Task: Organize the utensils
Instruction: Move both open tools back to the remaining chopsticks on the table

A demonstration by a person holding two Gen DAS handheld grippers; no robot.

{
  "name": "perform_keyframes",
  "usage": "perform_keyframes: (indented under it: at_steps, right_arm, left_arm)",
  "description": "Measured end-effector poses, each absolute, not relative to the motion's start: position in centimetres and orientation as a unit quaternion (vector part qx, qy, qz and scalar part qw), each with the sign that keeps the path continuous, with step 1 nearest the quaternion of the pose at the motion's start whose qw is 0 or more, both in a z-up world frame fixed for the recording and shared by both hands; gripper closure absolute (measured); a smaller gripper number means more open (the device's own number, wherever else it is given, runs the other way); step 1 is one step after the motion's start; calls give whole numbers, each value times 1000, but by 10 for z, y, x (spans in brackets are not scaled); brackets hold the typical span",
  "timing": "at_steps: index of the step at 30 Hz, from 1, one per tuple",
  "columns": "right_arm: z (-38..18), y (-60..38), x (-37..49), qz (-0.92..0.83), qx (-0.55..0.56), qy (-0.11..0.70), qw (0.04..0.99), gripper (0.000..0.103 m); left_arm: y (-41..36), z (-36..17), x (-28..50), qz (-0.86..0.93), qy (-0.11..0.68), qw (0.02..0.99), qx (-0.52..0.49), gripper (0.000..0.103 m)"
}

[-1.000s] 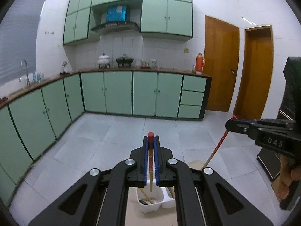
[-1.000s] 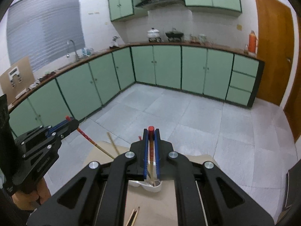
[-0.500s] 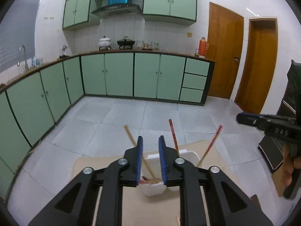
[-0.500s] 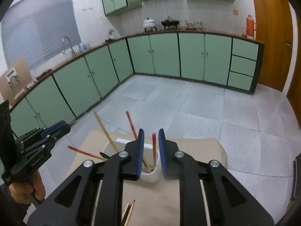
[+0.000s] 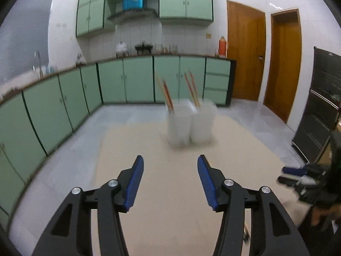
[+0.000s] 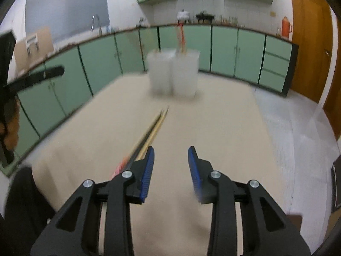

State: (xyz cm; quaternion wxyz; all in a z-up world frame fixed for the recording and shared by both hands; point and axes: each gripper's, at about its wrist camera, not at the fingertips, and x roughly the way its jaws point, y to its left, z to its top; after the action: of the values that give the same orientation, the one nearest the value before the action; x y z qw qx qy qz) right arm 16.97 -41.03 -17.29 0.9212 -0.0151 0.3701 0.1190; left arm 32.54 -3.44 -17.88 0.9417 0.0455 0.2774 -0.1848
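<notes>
A white two-compartment utensil holder stands upright at the far side of the beige table, with red and wooden chopsticks sticking up out of both compartments. It also shows, blurred, in the right wrist view. My left gripper is open and empty, low over the table, well short of the holder. My right gripper is open and empty. A loose bundle of chopsticks lies on the table just left of its left finger.
Green kitchen cabinets run along the far wall and left side. Wooden doors stand at the right. A dark appliance is at the far right. The other gripper shows at the right edge in the left wrist view.
Both grippers opened, let their chopsticks drop into the holder, then pulled back and down towards the near side of the table. The holder now appears farther away.
</notes>
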Motion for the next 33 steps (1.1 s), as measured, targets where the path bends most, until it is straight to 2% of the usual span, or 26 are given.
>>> perform_keyframes:
  at_steps: [3, 8, 22, 33]
  right_arm:
    - [-210, -387, 140, 123, -26, 389, 913, 70]
    - [-230, -353, 127, 134, -57, 393, 908, 70]
    - [-237, -332, 154, 145, -63, 375, 914, 70]
    - [-237, -367, 157, 106, -30, 380, 918, 74]
  left_arm:
    - [-31, -212, 300, -178, 298, 937, 45, 51]
    - [-29, -237, 274, -176, 312, 933, 29, 51]
    - [-20, -253, 275, -176, 329, 927, 25, 51]
    - [-70, -294, 269, -235, 368, 896, 83, 51]
